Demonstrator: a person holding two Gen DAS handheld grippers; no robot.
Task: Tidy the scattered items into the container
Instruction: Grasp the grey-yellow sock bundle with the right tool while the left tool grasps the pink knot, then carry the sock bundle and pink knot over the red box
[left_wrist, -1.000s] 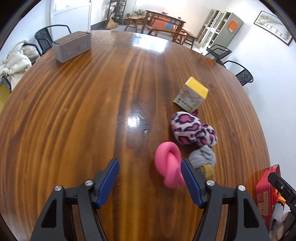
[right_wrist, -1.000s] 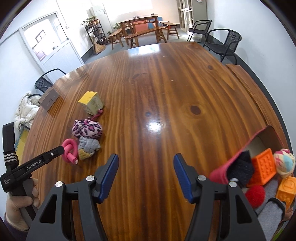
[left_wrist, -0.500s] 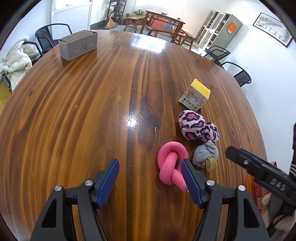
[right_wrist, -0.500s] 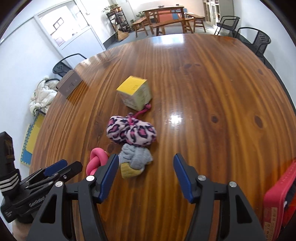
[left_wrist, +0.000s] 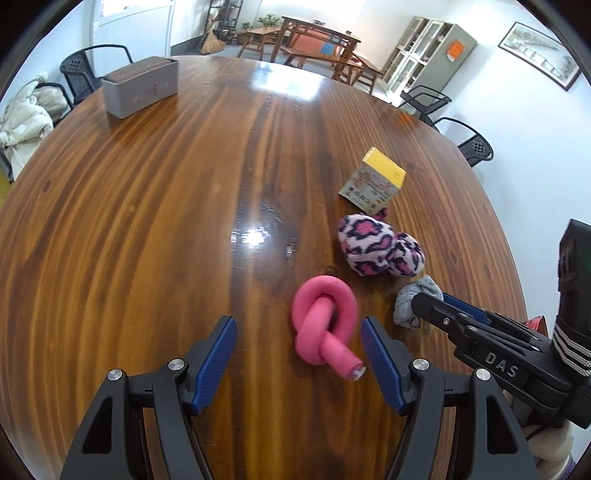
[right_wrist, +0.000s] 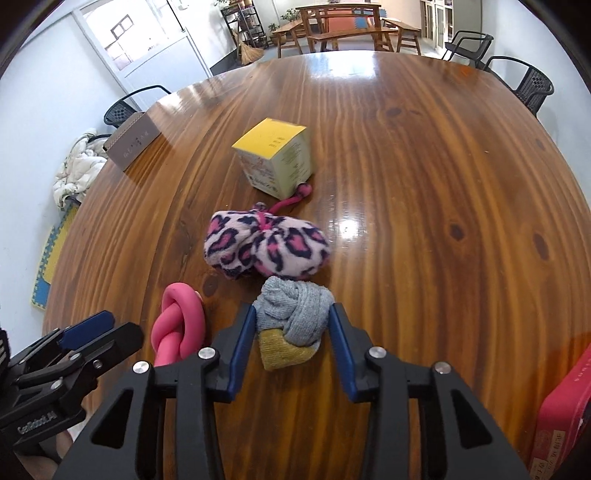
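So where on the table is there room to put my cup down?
The table is bare from the grey box down to the pink knot. It is crowded by the yellow carton, leopard plush and grey sock.

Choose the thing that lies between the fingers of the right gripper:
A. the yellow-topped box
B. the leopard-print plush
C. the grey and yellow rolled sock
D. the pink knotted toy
C: in the right wrist view the right gripper is closing with the grey and yellow rolled sock between its blue pads.
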